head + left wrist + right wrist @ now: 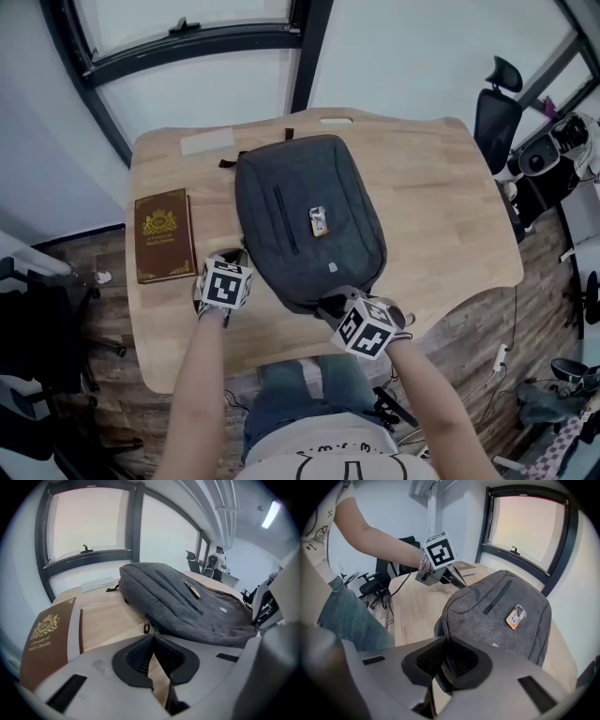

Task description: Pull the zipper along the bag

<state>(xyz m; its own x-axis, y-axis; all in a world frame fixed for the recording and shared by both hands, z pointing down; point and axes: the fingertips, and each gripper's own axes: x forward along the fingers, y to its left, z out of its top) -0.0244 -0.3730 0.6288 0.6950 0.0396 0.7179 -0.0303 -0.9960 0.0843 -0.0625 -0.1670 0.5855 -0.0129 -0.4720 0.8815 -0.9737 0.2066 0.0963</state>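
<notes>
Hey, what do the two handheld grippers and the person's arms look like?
Both the left gripper and right gripper have light grey plastic bodies, black ribbed jaw pads and a white cube with black square markers. Arms are bare; white printed top, blue jeans.

bag (300,202): showing dark grey, heathered weave
badge (319,221): showing yellow-orange with white
book (165,234): showing brown cover, gold crest, gold lettering
table (441,206): showing light wood grain
left gripper (151,637): showing pale grey body, black ribbed pads
right gripper (443,648): showing the same grey and black
marker cubes (225,283): showing white faces, black square patterns
floor (473,342): showing dark brown planks
</notes>
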